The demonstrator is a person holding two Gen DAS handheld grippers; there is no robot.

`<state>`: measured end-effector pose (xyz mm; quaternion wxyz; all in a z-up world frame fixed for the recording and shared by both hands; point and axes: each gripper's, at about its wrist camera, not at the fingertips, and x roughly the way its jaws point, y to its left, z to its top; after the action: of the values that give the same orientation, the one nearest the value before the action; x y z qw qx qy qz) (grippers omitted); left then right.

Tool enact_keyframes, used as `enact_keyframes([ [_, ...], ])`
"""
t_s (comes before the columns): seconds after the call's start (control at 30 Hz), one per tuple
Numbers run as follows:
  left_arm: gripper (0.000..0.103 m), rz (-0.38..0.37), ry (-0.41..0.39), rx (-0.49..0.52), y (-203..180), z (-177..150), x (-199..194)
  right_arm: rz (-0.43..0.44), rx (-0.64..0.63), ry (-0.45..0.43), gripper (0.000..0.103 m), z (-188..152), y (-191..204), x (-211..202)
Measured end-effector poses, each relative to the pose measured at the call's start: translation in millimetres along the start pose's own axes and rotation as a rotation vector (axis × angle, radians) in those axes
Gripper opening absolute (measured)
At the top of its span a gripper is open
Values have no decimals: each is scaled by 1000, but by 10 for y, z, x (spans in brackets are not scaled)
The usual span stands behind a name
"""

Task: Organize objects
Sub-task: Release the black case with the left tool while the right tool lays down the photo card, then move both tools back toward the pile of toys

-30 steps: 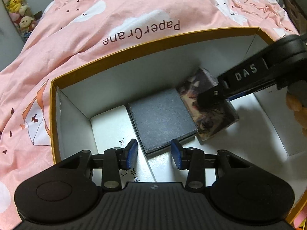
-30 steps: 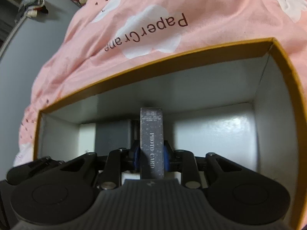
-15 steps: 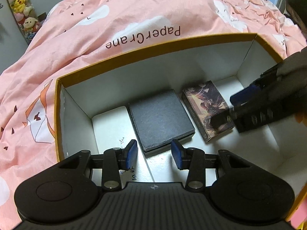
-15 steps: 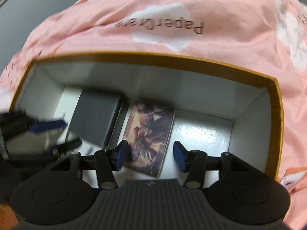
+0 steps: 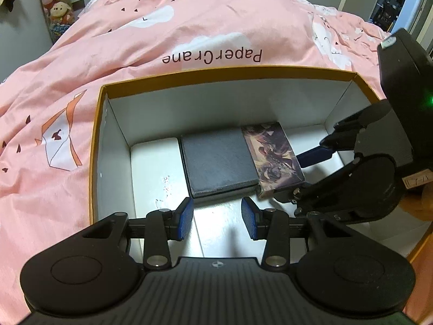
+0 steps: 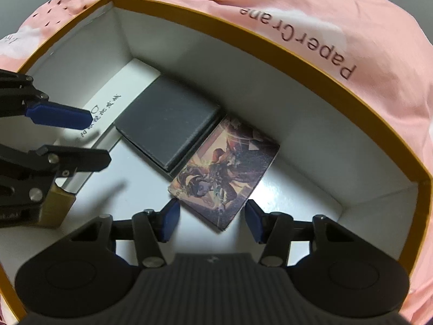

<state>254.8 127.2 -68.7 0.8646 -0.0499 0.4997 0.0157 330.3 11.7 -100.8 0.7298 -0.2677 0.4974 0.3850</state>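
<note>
"PHOTO CARD" box (image 6: 224,173) newly flat

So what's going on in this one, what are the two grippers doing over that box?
A person is sorting small boxes into an orange-rimmed carton on a pink bedspread. The illustrated card box lies flat on the carton floor beside the dark grey box, edges close or touching. The right gripper, whose jaws have just been opening and then closing a little, hovers empty over the card box. The left gripper is open and holds nothing.
</note>
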Motion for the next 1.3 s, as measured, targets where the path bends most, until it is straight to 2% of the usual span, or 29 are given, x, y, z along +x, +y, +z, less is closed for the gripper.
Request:
enact_keyframes([
  [0.2, 49, 17, -29, -4, -15, -33, -50, -33, -15, -1, 51, -3, 22, -19],
  [0.3, 49, 45, -94, -14, -75, -100, -215, -37, 10, -30, 52, -25, 40, -159],
  [0.4, 48, 0, -178, -73, -127, -188, -442, -51, 26, -94, 52, -101, 138, -403],
  [0.43, 43, -10, -204, -85, -157, -221, -531, -55, 33, -121, 52, -132, 192, -503],
  [0.57, 43, -16, -294, -98, -280, -407, -877, -64, 82, -213, 51, -358, 399, -874],
  [0.73, 43, -18, -337, -73, -410, -641, -1190, -17, 190, -306, 52, -821, 573, -1252],
  [0.8, 43, -11, -355, -49, -477, -771, -1287, -2, 229, -355, 58, -993, 665, -1365],
  [0.87, 43, -6, -350, -25, -530, -900, -1337, -11, 259, -386, 63, -1210, 754, -1415],
  [0.93, 43, -14, -346, -13, -559, -1024, -1376, -23, 281, -397, 63, -1422, 869, -1436],
  [1.1, 43, -93, -289, -81, -534, -1317, -1398, -11, 338, -388, 63, -1850, 1064, -1451],
  [1.2, 43, -86, -232, -70, -570, -1471, -1365, -38, 342, -384, 62, -2057, 1195, -1509],
  [1.3, 43, -97, -192, -119, -516, -1628, -1367, -43, 365, -368, 62, -2214, 1278, -1558],
])
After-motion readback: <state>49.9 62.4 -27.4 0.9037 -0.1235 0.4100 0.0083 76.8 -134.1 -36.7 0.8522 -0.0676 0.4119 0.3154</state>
